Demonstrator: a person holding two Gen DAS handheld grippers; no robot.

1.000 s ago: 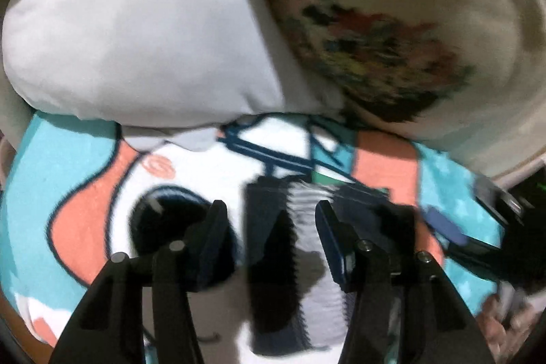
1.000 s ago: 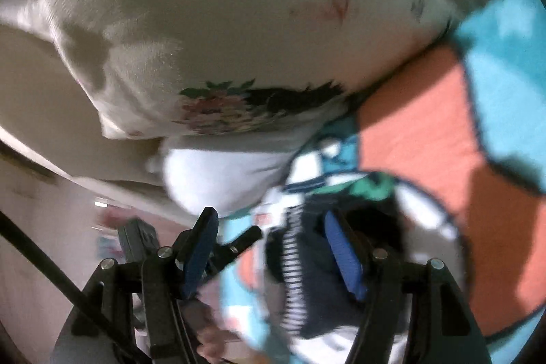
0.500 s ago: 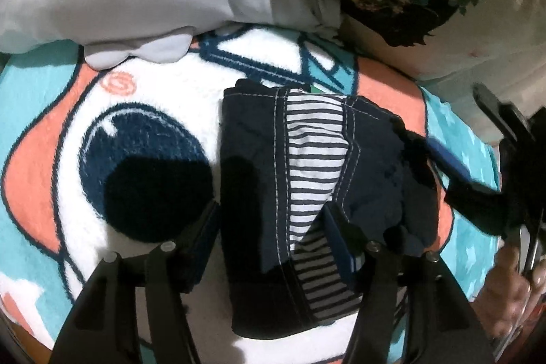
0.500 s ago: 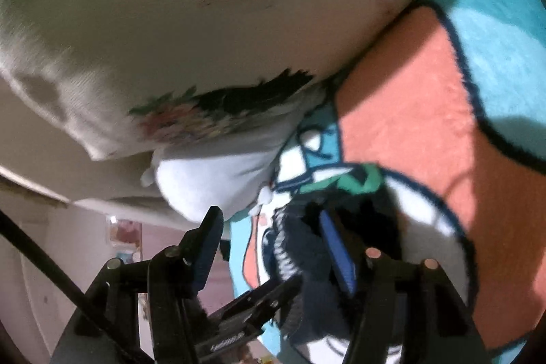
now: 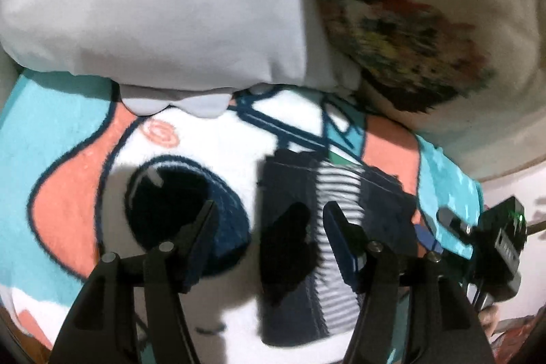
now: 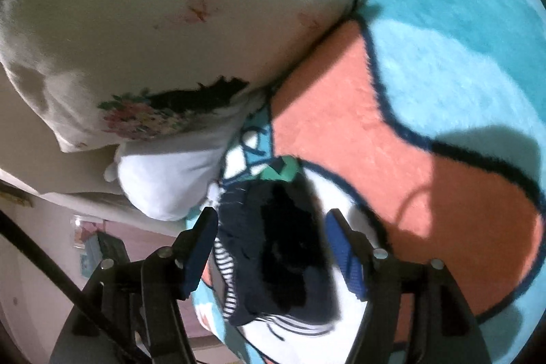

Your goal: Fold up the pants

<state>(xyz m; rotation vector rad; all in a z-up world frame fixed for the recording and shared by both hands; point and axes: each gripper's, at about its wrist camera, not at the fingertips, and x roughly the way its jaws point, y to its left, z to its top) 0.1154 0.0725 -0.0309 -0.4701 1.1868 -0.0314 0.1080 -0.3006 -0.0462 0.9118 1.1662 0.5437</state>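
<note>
Folded pants on the blanket, both grippers hovering empty over them

Left wrist: pants point(image 5: 307, 244) lie as a compact dark bundle on the blanket point(image 5: 68, 132), long axis running toward the pillows point(image 5: 163, 5); left gripper point(image 5: 269, 227) jaws apart, clamping nothing. Right wrist: pants point(image 6: 273, 248) sit between the right gripper point(image 6: 271, 244) jaws, which are opening with pads clear of the cloth, probably a release after the fold

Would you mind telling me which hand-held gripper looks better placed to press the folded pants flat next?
Probably the left hand-held gripper: it hangs right over the middle of the folded pants on the blanket, while the right hand-held gripper, jaws opening, comes in low from their edge.
</note>
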